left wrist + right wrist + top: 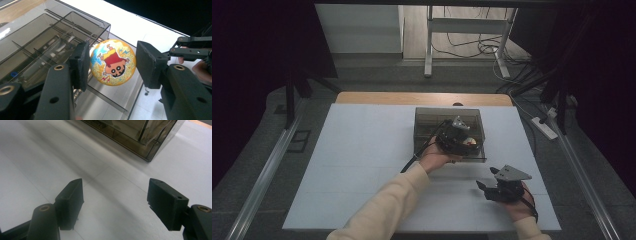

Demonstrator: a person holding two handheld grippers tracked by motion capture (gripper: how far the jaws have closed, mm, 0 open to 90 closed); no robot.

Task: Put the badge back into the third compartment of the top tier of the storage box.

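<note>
Nearest, low on the right of the table (362, 165): right gripper (486, 186), jaws wide apart with nothing between, parked over bare white surface, well apart from the box (432, 117); little risk here beyond a careless swing into the box's near corner (147, 157), enough to shove it off line under the other hand.

Farther in: left gripper (112, 53), reaching over the box's near right part, clamped on the ball (113, 63); round, yellow, glittery, printed with a cartoon figure; pinched at its two sides by the black pads (80, 62), by the look of it clear of the smoky plastic below.

Main hazard right there: a sphere gripped on two small patches only; likely to squirt out forward or downward with any easing of the squeeze or any twist of the wrist; once loose, apt to bounce off the hard floor of the box, roll over the low front edge and off across the table. Also possible: too hard a squeeze, popping it out just the same.

Farther still: thin dividers (37, 50) and narrow compartments, close beside the left jaw; easy to clip on the way down, tipping or dragging the light box; easy too to drop into the wrong cell, given such tight walls. Dark tint and glare on the plastic, hiding edges; cause enough for a misjudged height and an early release.

Safest, judging from here: slow, straight lowering, wrist level, opening only with the ball seated.
</note>
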